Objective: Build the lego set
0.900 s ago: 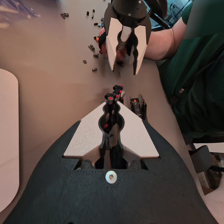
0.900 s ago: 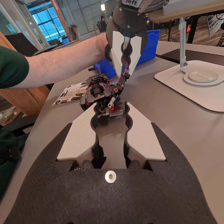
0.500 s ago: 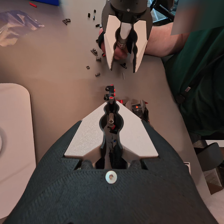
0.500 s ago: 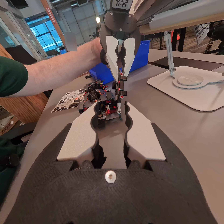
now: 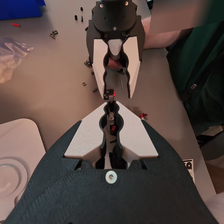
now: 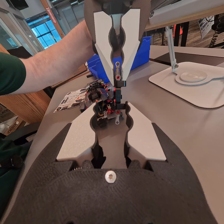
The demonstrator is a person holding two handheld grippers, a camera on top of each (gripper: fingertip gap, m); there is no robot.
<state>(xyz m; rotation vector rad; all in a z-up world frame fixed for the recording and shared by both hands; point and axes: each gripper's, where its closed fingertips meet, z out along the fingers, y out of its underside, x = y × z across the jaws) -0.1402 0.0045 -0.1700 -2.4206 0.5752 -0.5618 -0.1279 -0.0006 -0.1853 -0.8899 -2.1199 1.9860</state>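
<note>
My left gripper (image 5: 111,103) is shut on a thin lego sub-assembly (image 5: 110,95) of black, red and grey pins and links. In the right wrist view the left gripper (image 6: 118,81) comes down from above, and the sub-assembly (image 6: 118,95) hangs from it. Its lower end sits between the fingertips of my open right gripper (image 6: 111,104), without being gripped. In the left wrist view the right gripper (image 5: 117,96) faces mine, and the sub-assembly's tip is beside one of its fingers. The dark lego vehicle (image 6: 97,97) stands on the table just behind.
A sheet with printed pictures (image 6: 71,101) lies left of the vehicle. A blue bin (image 6: 139,54) stands behind and a white lamp base (image 6: 194,84) to the right. Several loose small parts (image 5: 83,83) and a plastic bag (image 5: 12,57) lie on the table. A person's arm reaches in from the left. Less than 4 cm separates the two grippers' tips.
The two grippers have come much closer together. The sub-assembly in the left gripper has swung upright, and its end now sits between the right gripper's open fingertips.
</note>
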